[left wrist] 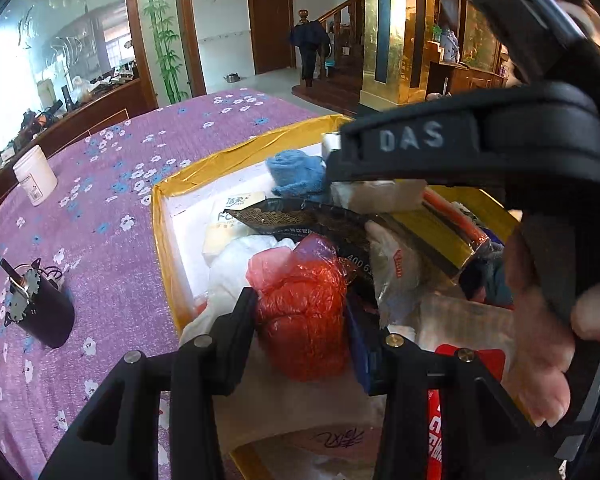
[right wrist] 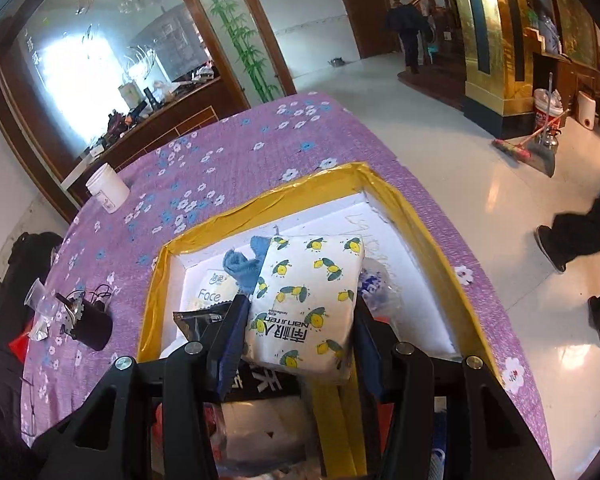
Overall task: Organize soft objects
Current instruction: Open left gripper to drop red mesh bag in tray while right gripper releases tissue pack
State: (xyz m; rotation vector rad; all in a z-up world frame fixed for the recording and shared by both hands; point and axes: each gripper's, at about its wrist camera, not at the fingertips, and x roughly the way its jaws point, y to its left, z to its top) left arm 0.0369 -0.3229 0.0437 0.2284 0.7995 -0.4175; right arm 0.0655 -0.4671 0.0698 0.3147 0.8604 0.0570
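A white foam box with a gold-taped rim point(right wrist: 268, 196) stands on the purple flowered tablecloth and holds soft things. My left gripper point(left wrist: 300, 308) is shut on a crumpled red plastic bag point(left wrist: 304, 320) low over the box's near end. My right gripper point(right wrist: 300, 312) is shut on a white tissue pack printed with lemons point(right wrist: 308, 292), held over the middle of the box. Behind the pack lie a blue cloth point(right wrist: 240, 264) and a "Face" tissue pack point(right wrist: 208, 292). In the left wrist view the right tool's black body point(left wrist: 460, 148) and the hand on it hide the box's right side.
A white jar point(right wrist: 108, 192) and a black motor cylinder point(right wrist: 88, 324) stand on the cloth left of the box. A black foil packet point(left wrist: 300, 216) and other wrappers fill the box's near part. The table's right edge drops to a tiled floor, where a person's legs point(right wrist: 572, 236) pass.
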